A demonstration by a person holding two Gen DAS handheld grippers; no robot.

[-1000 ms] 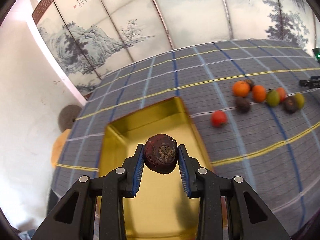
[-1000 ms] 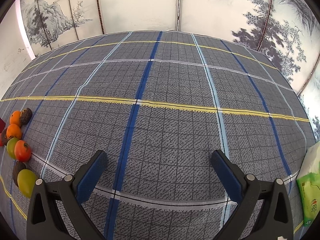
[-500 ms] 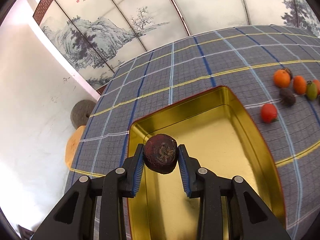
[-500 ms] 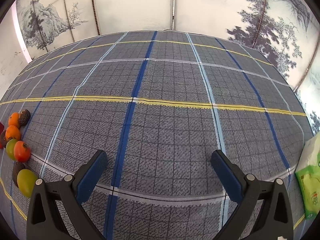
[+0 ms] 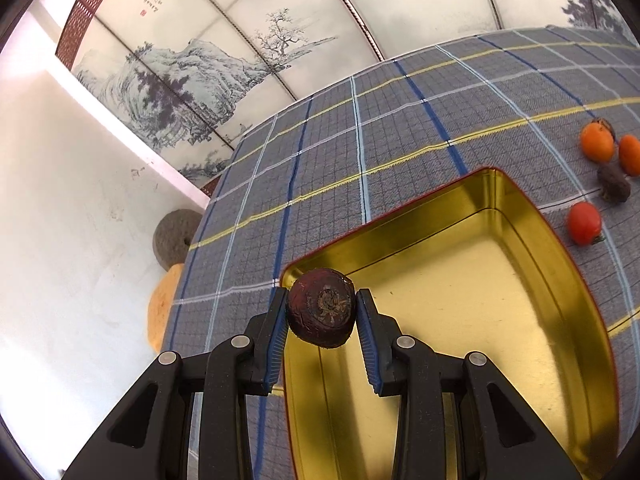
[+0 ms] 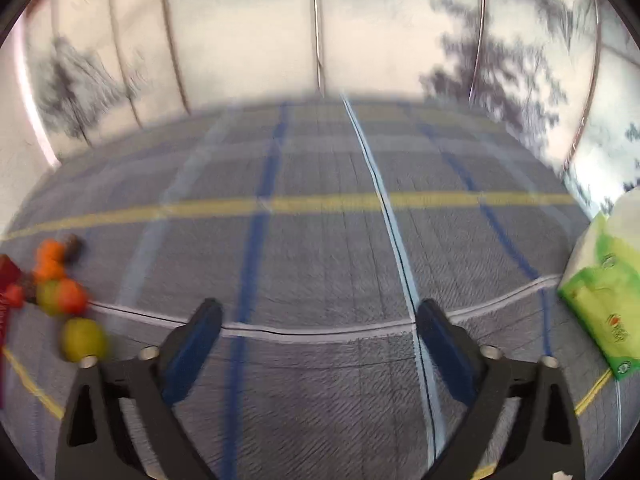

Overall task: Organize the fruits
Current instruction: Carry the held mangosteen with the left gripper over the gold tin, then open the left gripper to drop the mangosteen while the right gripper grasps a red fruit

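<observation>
My left gripper [image 5: 322, 310] is shut on a dark maroon round fruit [image 5: 321, 307] and holds it above the near left corner of an empty gold tin tray [image 5: 460, 288]. Right of the tray lie a red fruit [image 5: 584, 223], a dark fruit [image 5: 613, 183] and two orange fruits [image 5: 597, 143]. My right gripper [image 6: 320, 326] is open and empty above the plaid cloth. The right wrist view is blurred; the fruit cluster [image 6: 60, 284] and a yellow-green fruit [image 6: 83, 339] lie at its left edge.
A plaid grey tablecloth [image 5: 400, 120] covers the table. A green tissue pack [image 6: 604, 292] lies at the right. A painted screen stands behind the table. A stone disc [image 5: 174, 238] and an orange cushion [image 5: 162, 308] sit off the table's left edge.
My left gripper has carried the maroon fruit leftward, from over the tray's middle to its near left corner. My right gripper has moved quickly; its view tilted up and blurred.
</observation>
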